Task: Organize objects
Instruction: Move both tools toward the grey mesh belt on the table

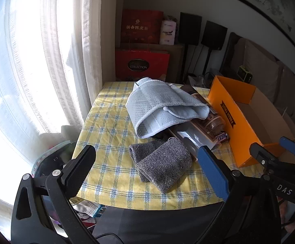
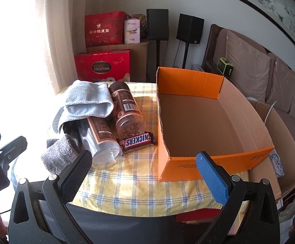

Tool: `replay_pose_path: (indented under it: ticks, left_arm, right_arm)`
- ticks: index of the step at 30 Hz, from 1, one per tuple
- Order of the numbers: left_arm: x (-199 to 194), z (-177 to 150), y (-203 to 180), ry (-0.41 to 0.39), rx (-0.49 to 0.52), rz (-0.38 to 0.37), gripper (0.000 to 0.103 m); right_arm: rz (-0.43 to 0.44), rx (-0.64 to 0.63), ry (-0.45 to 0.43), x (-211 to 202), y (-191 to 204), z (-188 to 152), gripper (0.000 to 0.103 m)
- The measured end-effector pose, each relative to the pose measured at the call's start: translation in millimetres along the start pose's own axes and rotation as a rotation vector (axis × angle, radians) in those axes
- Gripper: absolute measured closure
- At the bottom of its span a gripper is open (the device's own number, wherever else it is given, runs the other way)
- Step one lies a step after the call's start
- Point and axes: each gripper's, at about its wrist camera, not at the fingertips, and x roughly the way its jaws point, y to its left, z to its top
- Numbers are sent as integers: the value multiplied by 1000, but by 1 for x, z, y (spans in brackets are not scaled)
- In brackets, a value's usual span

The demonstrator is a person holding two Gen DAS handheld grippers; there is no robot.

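An empty orange cardboard box [image 2: 190, 162] stands on the right of the yellow checked table [image 2: 139, 193]. Left of it lie a Snickers bar [image 2: 138, 141], two brown jars on their sides [image 2: 126, 109] [image 2: 101, 138], a light blue mesh cloth [image 1: 159, 107] draped over them, and a grey felt piece [image 1: 163, 160]. My left gripper [image 1: 147, 166] is open and empty, hovering above the near table edge before the grey felt piece. My right gripper [image 2: 143, 168] is open and empty near the box's front left corner. It also shows in the left wrist view [image 1: 273, 148].
Red gift boxes [image 2: 104, 65] on a cardboard carton and two black speakers [image 2: 190, 28] stand behind the table. A sofa with brown cushions [image 2: 249, 65] lies to the right. White curtains [image 1: 45, 61] hang on the left. A second carton [image 2: 277, 142] stands right of the table.
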Motion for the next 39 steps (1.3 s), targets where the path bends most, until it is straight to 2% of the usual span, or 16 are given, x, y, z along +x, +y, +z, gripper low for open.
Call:
replay_pose_path:
  ticks: [3,8,11,15,19,25,30,34,39]
  left_arm:
    - [6,4,6,8,-7,-9,9]
    - [17,15,18,15,-17,-14,9]
    - [25,25,23,19,-12,-43,9]
    - [41,37,30,34,-17,-65,9]
    - [64,46,41,58,-33,-39,9]
    - [92,58,57,106,-97,-114,9]
    - [115,67,63,162,-147,-175,9]
    - [134,69,69,202,-194,-243,9]
    - [154,69,77,239,-269,-302,9]
  right_arm:
    - [22,3,4,5,3,6,0]
    - [31,-23,0,13,10,18,0]
    - [47,-39,4,20,14,27,0]
    - [98,-48,10,30,18,45,0]
    - [157,-45,21,43,21,69,0]
    - [193,-40,49,70,23,99,0]
    - [179,-39,85,99,25,112,2]
    - [185,-50,127,120,30,115,11]
    - [263,-32,184,142,33,118,19]
